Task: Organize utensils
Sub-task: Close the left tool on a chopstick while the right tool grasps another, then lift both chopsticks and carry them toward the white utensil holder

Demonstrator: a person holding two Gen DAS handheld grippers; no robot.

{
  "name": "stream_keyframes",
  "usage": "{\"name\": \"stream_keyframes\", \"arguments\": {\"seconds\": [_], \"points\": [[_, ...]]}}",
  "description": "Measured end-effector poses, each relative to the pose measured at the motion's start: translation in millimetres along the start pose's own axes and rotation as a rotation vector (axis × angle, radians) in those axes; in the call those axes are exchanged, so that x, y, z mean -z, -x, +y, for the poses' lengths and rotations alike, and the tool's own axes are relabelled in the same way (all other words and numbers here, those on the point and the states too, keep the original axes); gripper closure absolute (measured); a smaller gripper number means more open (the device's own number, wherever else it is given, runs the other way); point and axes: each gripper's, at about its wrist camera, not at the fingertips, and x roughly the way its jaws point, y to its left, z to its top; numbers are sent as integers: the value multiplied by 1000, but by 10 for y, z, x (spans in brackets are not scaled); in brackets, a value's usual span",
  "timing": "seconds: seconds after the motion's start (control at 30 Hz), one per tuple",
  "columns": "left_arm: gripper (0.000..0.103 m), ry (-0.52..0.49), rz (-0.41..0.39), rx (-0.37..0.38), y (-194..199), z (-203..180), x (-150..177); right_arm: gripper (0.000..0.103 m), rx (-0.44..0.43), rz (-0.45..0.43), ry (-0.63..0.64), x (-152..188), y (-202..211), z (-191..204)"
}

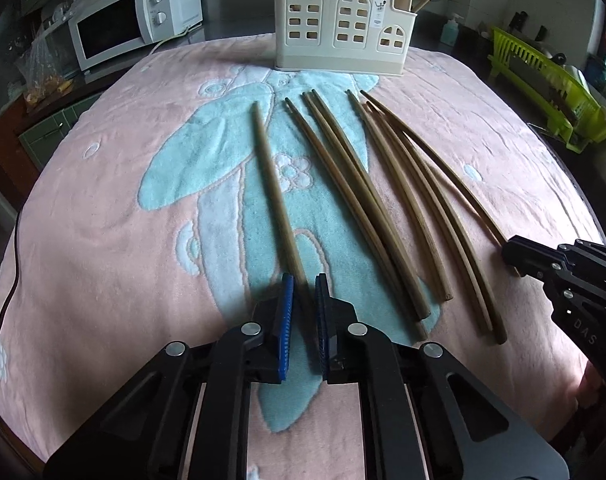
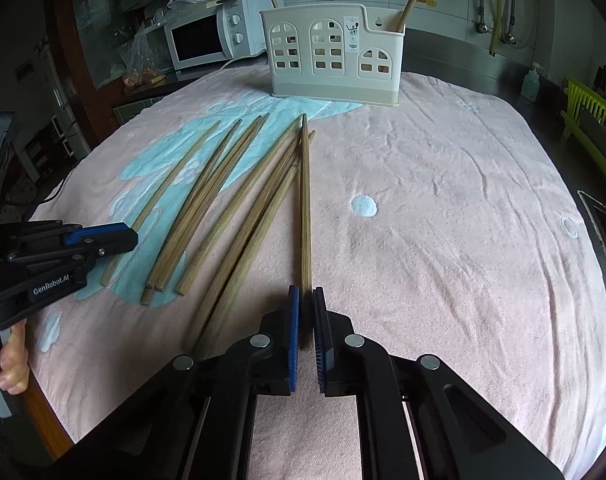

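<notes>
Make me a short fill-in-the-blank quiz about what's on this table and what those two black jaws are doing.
1. The chopsticks lie on a pink and blue ____.
2. The cream holder already has ____ chopsticks standing in it.
3. The right gripper has its jaws around the ____ chopstick of the row.
4. The white appliance behind the table is a ____.

Missing words: towel; two; rightmost; microwave

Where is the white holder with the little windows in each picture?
Left wrist view: the white holder stands top centre, at the towel's far edge.
Right wrist view: the white holder stands top centre, slightly right, with chopsticks sticking out.
Shared landmark: the microwave, to the holder's left in both.
</notes>
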Motion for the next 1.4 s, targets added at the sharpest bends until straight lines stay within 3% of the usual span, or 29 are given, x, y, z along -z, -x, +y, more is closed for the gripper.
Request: {"name": "stream_keyframes", "arguments": {"seconds": [0.2,0.53,0.77,1.03,1.4], "points": [[93,23,1,48,0,114,14,96,5,-35,2,-37,117,15],[92,13,26,42,-16,93,-13,96,-2,-98,0,-161,296,58],[94,4,15,51,11,103,-21,96,-17,-192,-8,-347,596,63],[96,-12,-108,64,284,163,-108,96,-29,-283,-19,-523,840,77],[98,0,-291,78,599,338,-359,96,-33,-332,-5,-769,913,155]]}}
